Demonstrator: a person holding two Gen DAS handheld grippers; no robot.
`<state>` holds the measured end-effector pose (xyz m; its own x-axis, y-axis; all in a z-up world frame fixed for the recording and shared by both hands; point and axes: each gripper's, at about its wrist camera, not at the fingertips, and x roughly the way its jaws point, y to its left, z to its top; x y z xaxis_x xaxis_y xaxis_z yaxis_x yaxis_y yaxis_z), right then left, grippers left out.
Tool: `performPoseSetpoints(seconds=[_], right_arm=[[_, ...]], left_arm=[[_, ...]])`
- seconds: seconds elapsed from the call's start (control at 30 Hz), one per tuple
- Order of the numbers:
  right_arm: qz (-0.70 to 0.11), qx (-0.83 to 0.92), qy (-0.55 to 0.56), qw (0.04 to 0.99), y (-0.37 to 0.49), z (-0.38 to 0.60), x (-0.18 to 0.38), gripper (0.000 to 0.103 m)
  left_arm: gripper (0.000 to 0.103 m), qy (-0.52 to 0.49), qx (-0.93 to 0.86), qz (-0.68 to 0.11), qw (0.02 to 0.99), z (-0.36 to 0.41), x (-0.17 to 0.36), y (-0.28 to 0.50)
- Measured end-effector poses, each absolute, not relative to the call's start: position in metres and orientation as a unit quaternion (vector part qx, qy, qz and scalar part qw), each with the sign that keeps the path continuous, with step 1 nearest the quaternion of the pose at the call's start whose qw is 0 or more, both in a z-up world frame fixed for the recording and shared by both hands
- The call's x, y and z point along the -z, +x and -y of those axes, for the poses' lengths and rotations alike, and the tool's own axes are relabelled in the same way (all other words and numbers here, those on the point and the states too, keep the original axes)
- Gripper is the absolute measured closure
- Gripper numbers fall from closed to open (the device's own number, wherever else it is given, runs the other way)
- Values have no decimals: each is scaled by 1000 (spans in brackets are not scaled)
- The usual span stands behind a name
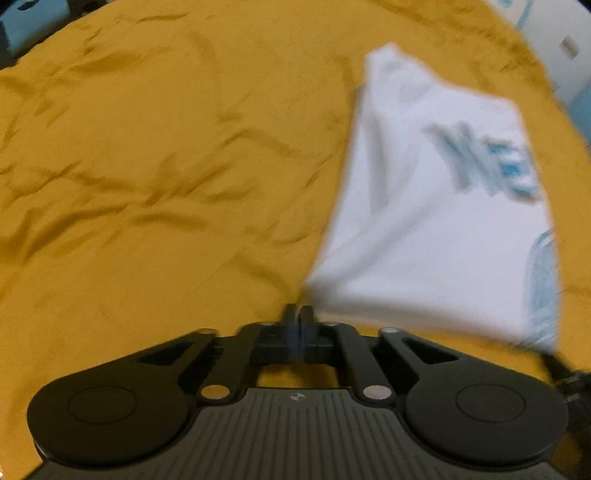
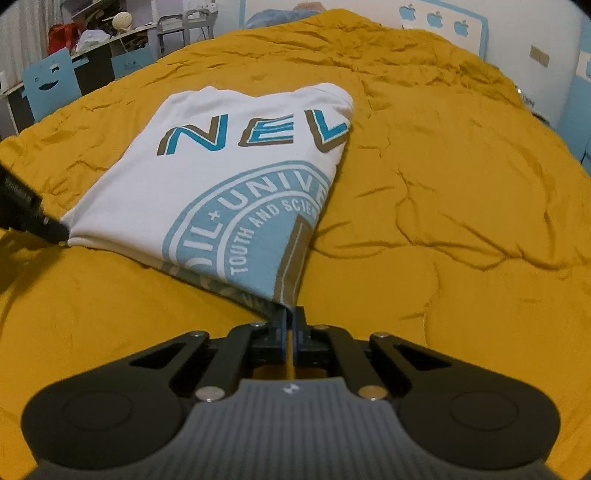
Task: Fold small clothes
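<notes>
A white T-shirt [image 2: 221,177] with blue and brown lettering and a round blue emblem lies partly folded on the mustard bedspread [image 2: 443,221]. My right gripper [image 2: 290,314] is shut on the shirt's near right corner. My left gripper [image 1: 300,312] is shut on the shirt's near left corner [image 1: 314,288]; the shirt [image 1: 424,221] looks blurred in that view. The left gripper also shows at the left edge of the right wrist view [image 2: 61,232], pinching that corner. The near hem is lifted a little off the bed between the two grippers.
The bedspread [image 1: 147,166] is wrinkled and stretches wide to the left and right of the shirt. Behind the bed are a blue chair [image 2: 51,85], cluttered shelves [image 2: 110,33] and a white wall with blue apple decals [image 2: 436,18].
</notes>
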<state>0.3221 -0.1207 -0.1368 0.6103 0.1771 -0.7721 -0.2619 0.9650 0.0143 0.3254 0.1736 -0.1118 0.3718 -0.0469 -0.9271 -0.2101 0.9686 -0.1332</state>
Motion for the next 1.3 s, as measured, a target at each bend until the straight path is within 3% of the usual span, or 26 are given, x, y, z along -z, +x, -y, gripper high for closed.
performPoseSetpoints(seconds=[0.2, 0.3, 0.37, 0.43, 0.67, 1.03, 1.3], right_arm=[[-443, -110, -3, 890, 311, 142, 122, 103], [-439, -108, 20, 892, 310, 155, 111, 103], [-437, -107, 45, 892, 313, 163, 104, 100], [-434, -112, 70, 891, 316, 169, 98, 79], [-416, -144, 115, 891, 338, 171, 83, 56], [-405, -140, 207, 880, 421, 176, 92, 35], [-420, -124, 268, 858, 481, 172, 129, 33]], left_arm=[[95, -120, -43, -529, 839, -184, 86, 309], [79, -106, -34, -497, 861, -178, 67, 306], [63, -111, -25, -472, 874, -178, 56, 306], [52, -120, -12, -450, 885, -175, 49, 308], [28, -172, 17, -404, 898, -179, 48, 335], [22, -322, 55, -402, 855, -223, 101, 392], [20, -411, 96, -418, 805, -235, 141, 440]])
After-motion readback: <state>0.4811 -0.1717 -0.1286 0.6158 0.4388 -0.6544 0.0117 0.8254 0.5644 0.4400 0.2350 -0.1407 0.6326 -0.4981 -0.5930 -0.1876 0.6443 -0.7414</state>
